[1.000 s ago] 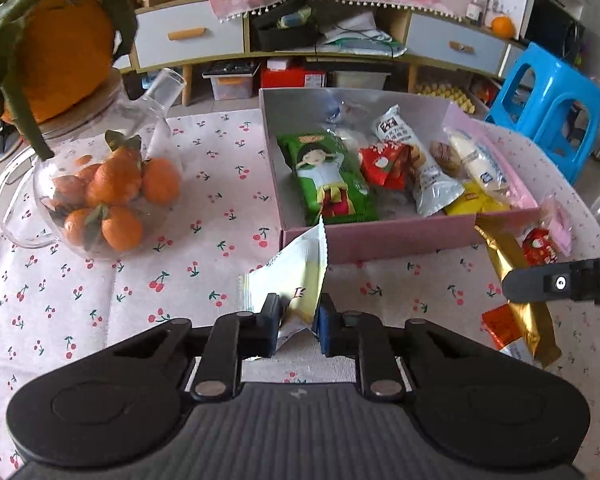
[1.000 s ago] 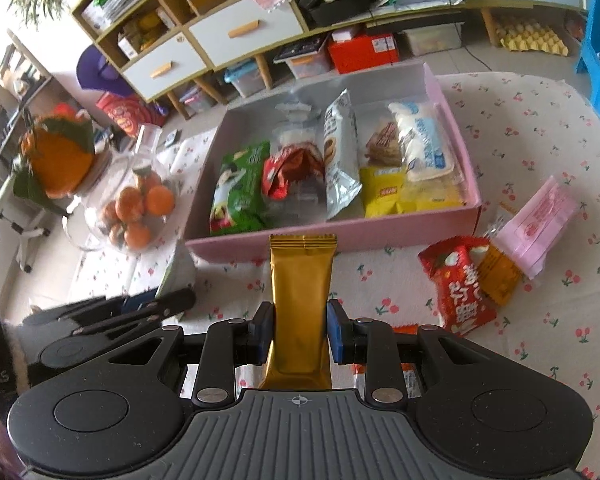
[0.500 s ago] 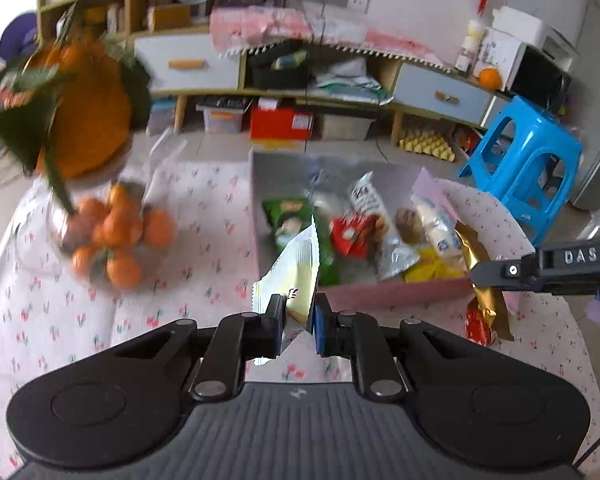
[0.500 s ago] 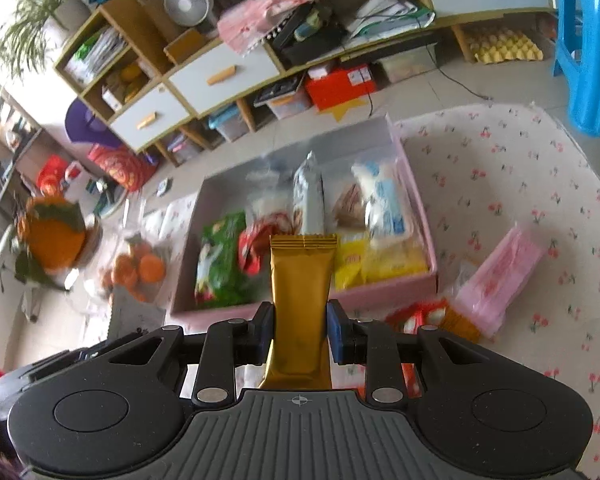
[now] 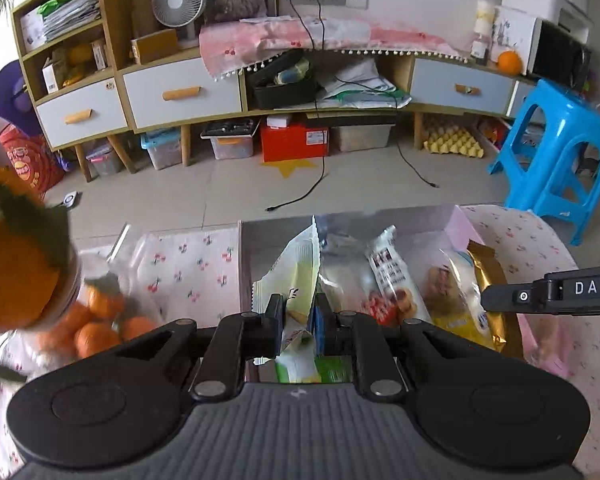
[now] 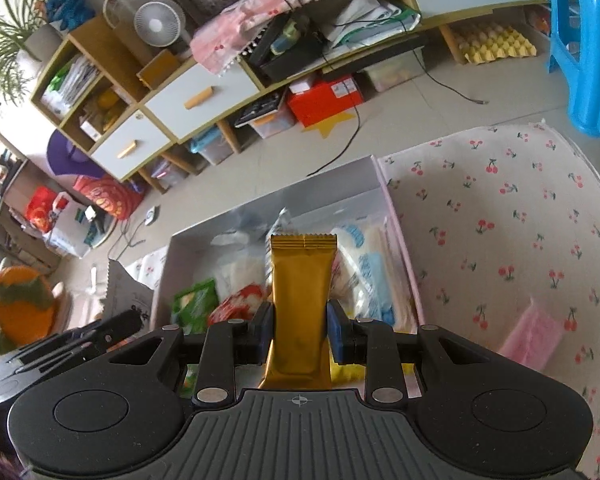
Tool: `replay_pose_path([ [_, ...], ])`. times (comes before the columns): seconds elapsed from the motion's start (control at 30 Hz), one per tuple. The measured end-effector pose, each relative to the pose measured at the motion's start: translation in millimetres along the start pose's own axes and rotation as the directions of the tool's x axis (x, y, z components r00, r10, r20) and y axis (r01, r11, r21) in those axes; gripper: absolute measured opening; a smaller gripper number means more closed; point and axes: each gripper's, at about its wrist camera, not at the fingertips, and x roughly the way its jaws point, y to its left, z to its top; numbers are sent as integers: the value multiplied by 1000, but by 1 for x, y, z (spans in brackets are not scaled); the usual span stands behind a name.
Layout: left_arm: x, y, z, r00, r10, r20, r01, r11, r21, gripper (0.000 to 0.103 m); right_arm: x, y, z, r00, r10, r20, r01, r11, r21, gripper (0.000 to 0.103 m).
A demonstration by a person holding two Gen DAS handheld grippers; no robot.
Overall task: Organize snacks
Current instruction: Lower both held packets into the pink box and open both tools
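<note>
Currently left tool [image 5: 299, 312] clamps a pale green-white snack packet [image 5: 296, 268], right tool [image 6: 300, 322] clamps a gold snack packet [image 6: 302, 280]. Both packets are held above the pink box [image 6: 400, 232], which has other snacks inside and sits on the cherry-print surface [image 6: 500, 220].

We read "DAS" in white letters on the black right gripper [image 5: 500, 300] seen from the left wrist view. Print on the snack wrappers [image 5: 388, 276] is too blurred for us to read.
</note>
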Motion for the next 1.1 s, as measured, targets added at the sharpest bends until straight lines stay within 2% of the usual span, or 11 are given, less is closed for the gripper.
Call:
replay_pose_path([
  [0.43, 34, 1, 12, 999, 39, -35, -38, 999, 34, 14, 33, -1, 33, 999, 0, 38, 0, 1000, -1, 28],
  [0.63, 37, 0, 14, 999, 25, -38, -24, 999, 29, 17, 41, 0, 38, 998, 8, 69, -8, 1000, 0, 31],
  [0.67, 38, 0, 15, 999, 14, -37, -13, 999, 32, 23, 40, 0, 38, 997, 7, 81, -7, 1000, -1, 32],
  [0.7, 38, 0, 15, 999, 8, -37, -8, 1000, 23, 26, 40, 0, 38, 996, 4, 86, -4, 1000, 0, 40],
  [0.77, 36, 0, 14, 999, 1, -32, -1, 1000, 11, 51, 38, 0, 38, 996, 3, 89, -5, 1000, 15, 56],
  [0.83, 34, -3, 14, 1000, 12, -20, -11, 1000, 13, 62, 35, -1, 37, 995, 0, 100, -2, 1000, 21, 59],
  [0.97, 29, -5, 12, 999, 1, -36, -1, 1000, 9, 73, 26, 0, 35, 995, -11, 94, 10, 1000, 10, 60],
  [1.1, 19, -6, 9, 999, -2, -46, 1, 1000, -3, 86, 10, 0, 29, 994, -32, 106, 33, 999, -3, 70],
])
